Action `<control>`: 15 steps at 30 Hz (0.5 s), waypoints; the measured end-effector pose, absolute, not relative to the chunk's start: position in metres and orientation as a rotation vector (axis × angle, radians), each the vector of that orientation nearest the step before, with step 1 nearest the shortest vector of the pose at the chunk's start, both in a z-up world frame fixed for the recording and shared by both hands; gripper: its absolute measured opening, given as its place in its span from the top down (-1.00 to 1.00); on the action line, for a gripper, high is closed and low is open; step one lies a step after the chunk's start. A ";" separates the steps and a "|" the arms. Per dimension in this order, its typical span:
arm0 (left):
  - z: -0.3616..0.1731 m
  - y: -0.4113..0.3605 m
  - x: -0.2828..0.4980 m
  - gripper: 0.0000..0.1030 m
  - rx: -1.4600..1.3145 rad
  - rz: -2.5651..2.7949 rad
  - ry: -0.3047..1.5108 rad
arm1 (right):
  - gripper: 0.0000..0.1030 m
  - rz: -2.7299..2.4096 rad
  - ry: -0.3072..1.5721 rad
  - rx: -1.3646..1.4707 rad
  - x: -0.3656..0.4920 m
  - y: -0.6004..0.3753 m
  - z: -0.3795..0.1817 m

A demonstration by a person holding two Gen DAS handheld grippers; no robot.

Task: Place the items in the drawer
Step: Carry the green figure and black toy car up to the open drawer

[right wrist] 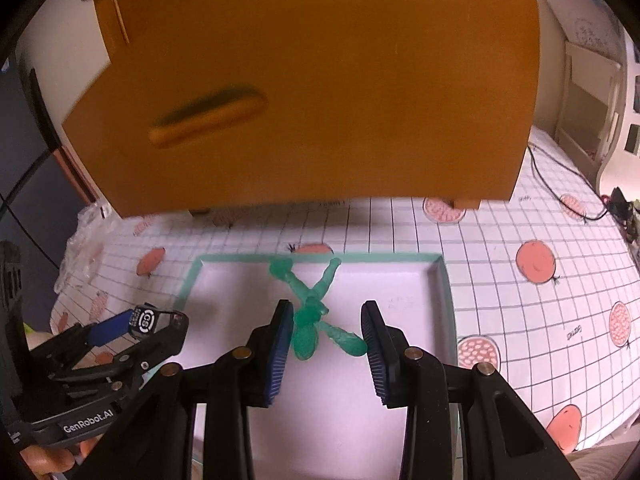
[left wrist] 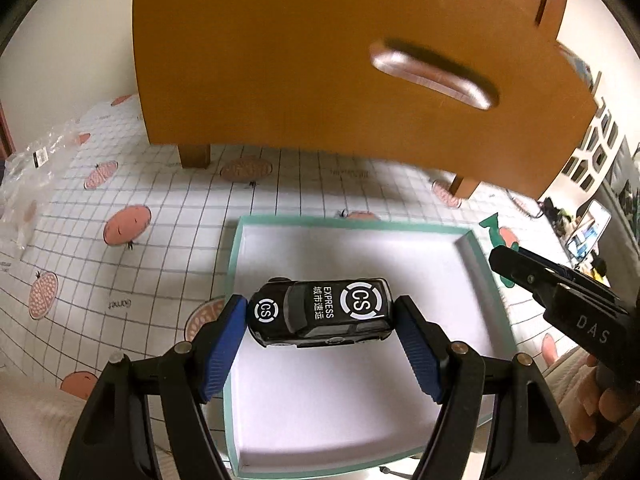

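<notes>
My left gripper [left wrist: 320, 316] is shut on a black toy car [left wrist: 320, 312] marked "CS EXPRESS", held sideways above a white tray with a teal rim [left wrist: 352, 224]. The right wrist view shows this gripper [right wrist: 148, 320] at lower left with the car [right wrist: 142, 322] at its tips. My right gripper [right wrist: 326, 328] is shut on a translucent green toy figure [right wrist: 308, 320], whose limbs splay out over the tray [right wrist: 380, 258]. The right gripper [left wrist: 520, 268] enters the left wrist view from the right. Ahead stands an orange wooden drawer cabinet [left wrist: 300, 60] with a closed front and a recessed handle [left wrist: 434, 74], [right wrist: 208, 116].
The cabinet stands on short legs [left wrist: 194, 156] on a grid-patterned cloth with fruit prints [left wrist: 120, 224]. A crumpled clear plastic bag [left wrist: 32, 160] lies at far left. A black cable [right wrist: 560, 188] runs along the right side. A hand [left wrist: 600, 396] grips the right tool.
</notes>
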State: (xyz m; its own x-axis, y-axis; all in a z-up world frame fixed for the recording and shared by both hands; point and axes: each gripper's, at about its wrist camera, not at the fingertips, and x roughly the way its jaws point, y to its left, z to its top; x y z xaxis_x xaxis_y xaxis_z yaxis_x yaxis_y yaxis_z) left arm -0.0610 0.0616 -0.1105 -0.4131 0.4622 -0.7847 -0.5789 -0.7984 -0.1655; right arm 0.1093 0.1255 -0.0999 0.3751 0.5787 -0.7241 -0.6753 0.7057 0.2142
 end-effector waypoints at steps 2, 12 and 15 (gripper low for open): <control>-0.102 0.061 -0.062 -0.47 -1.149 2.213 0.158 | 0.27 0.810 0.841 -0.117 0.106 0.124 -0.089; -0.057 0.055 -0.061 -0.47 -1.040 2.234 0.067 | 0.27 0.834 0.737 -0.077 0.094 0.117 -0.048; -0.040 0.055 -0.060 -0.47 -0.996 2.238 0.036 | 0.27 0.839 0.709 -0.061 0.092 0.115 -0.033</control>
